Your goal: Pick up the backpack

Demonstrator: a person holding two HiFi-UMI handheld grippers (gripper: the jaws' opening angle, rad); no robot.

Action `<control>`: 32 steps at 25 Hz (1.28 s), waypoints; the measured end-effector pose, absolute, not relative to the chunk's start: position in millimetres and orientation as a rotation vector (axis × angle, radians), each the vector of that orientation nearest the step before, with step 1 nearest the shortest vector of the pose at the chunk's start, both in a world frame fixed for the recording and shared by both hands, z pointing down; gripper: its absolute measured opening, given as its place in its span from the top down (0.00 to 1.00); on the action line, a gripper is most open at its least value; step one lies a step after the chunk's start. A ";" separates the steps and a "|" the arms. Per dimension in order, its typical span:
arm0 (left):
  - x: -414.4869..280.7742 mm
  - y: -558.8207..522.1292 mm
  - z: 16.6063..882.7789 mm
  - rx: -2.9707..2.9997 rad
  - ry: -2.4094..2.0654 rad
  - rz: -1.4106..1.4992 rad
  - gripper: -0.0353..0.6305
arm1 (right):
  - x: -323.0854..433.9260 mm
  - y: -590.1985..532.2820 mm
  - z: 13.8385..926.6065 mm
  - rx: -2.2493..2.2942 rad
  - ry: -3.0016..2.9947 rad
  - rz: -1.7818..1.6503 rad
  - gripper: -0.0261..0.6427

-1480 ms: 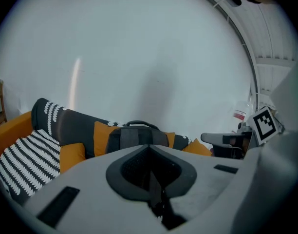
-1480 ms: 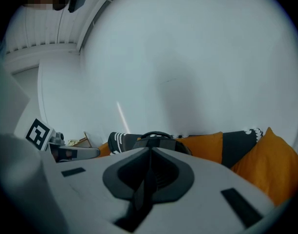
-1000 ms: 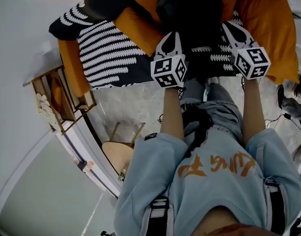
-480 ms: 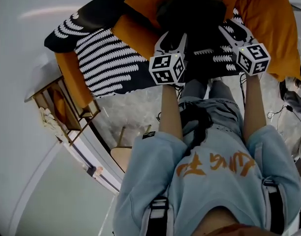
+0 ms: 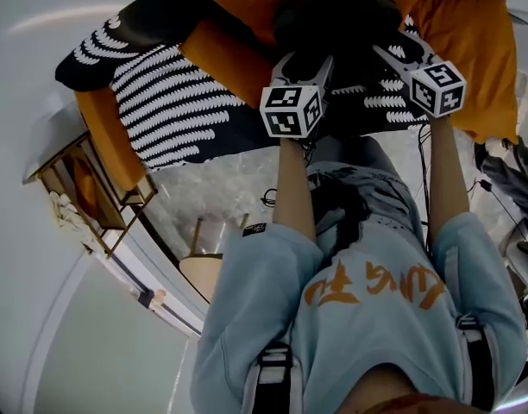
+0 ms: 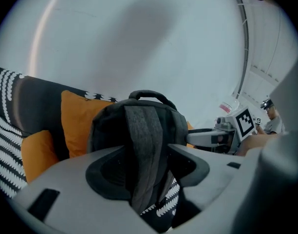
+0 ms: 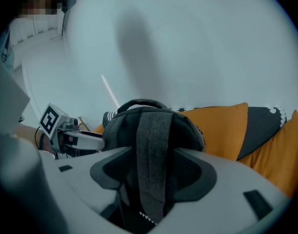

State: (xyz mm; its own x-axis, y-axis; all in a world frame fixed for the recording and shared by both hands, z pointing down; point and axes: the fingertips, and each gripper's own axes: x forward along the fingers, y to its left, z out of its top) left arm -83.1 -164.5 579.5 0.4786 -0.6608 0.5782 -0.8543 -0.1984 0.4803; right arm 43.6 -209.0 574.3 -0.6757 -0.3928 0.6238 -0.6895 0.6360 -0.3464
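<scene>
A dark grey backpack (image 5: 333, 20) stands upright on the sofa against orange cushions. Its top handle (image 6: 149, 95) and two lighter grey shoulder straps face me. My left gripper (image 5: 304, 65) is at the backpack's left strap (image 6: 144, 145), which runs down between its spread jaws with a gap on each side. My right gripper (image 5: 397, 52) straddles the right strap (image 7: 151, 155) the same way. Both grippers' jaws have just been opening, and both stand open round their straps. The backpack's lower part is hidden behind the jaws in both gripper views.
Orange cushions (image 5: 471, 50) and a black-and-white striped throw (image 5: 178, 102) cover the sofa. A wooden rack (image 5: 83, 188) and a round stool (image 5: 204, 274) stand at the left on the pale floor. A cable (image 5: 268, 198) lies by my legs.
Both grippers' jaws have gone from closed to spread wide. Both hands have moved forward towards the backpack, and the sofa has shifted slightly in the head view.
</scene>
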 end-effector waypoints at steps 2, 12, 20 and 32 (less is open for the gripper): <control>-78.7 -167.5 580.7 1.959 -1.216 0.301 0.59 | 35.6 -209.2 579.1 0.807 -2.360 0.801 0.58; -73.4 -177.2 583.5 1.935 -1.168 0.239 0.60 | 13.4 -212.0 582.4 0.705 -2.342 0.816 0.59; -70.6 -169.4 566.1 1.962 -1.162 0.215 0.80 | -5.3 -195.0 563.8 0.678 -2.372 0.894 0.82; -61.7 -154.1 499.8 2.062 -1.286 0.193 0.86 | 24.6 -179.9 505.9 0.772 -2.440 0.868 0.89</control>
State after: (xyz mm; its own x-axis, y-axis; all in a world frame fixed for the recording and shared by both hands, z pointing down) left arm -61.7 -154.1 499.8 0.4983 -0.7351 0.4597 -0.8378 -0.2717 0.4736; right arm 24.6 -179.9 505.9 -0.7496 -0.3547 0.5588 -0.6279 0.6480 -0.4310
